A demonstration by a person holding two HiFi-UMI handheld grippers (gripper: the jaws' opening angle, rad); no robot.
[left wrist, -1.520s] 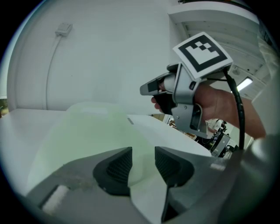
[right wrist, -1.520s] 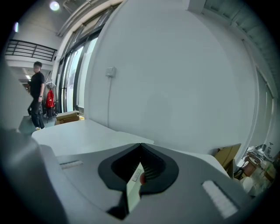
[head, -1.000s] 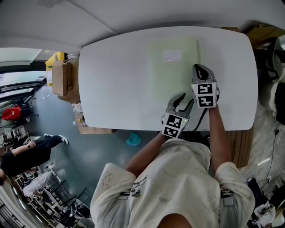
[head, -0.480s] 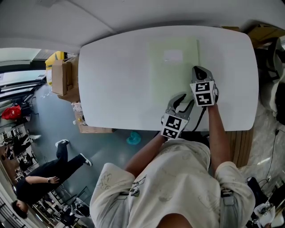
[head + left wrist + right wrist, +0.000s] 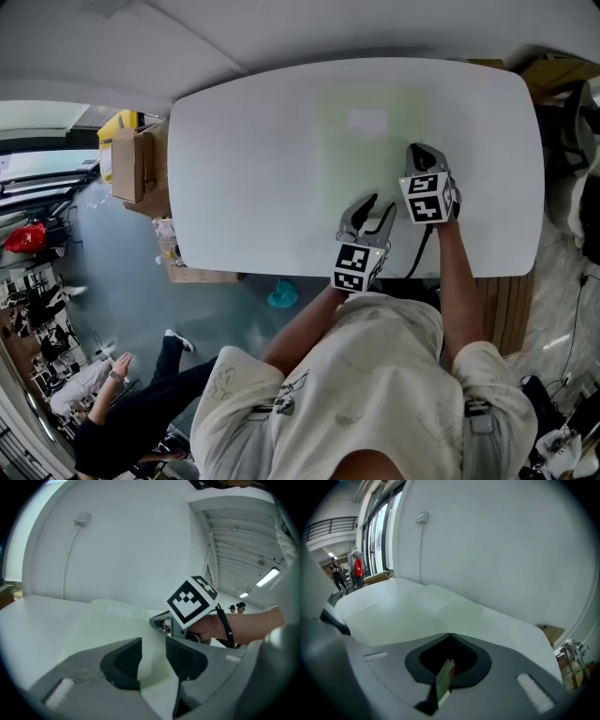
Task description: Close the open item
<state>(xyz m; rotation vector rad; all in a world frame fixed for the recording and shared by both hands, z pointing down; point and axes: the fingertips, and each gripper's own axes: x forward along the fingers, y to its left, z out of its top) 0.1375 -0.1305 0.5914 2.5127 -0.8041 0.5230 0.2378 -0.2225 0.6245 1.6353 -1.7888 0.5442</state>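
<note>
A pale green folder point(image 5: 366, 159) with a white label point(image 5: 367, 121) lies flat on the white table point(image 5: 244, 169). My right gripper point(image 5: 419, 152) sits at the folder's right edge. In the right gripper view its jaws point(image 5: 450, 637) are shut with a thin green edge of the folder point(image 5: 444, 677) caught between them. My left gripper point(image 5: 372, 208) is at the folder's near edge, open. In the left gripper view the folder point(image 5: 108, 620) shows through the gap of the left gripper point(image 5: 153, 656), and the pads do not press on it. The right gripper's marker cube point(image 5: 192, 599) is just beyond.
Cardboard boxes point(image 5: 131, 164) stand on the floor left of the table, and more boxes point(image 5: 553, 70) at the far right. A wall socket with a cable point(image 5: 83, 517) is behind the table. The table's near edge runs just under my left gripper.
My left gripper has moved slightly left and forward to the folder's near edge. The right gripper has barely shifted. The folder's right edge now lies a little further right.
</note>
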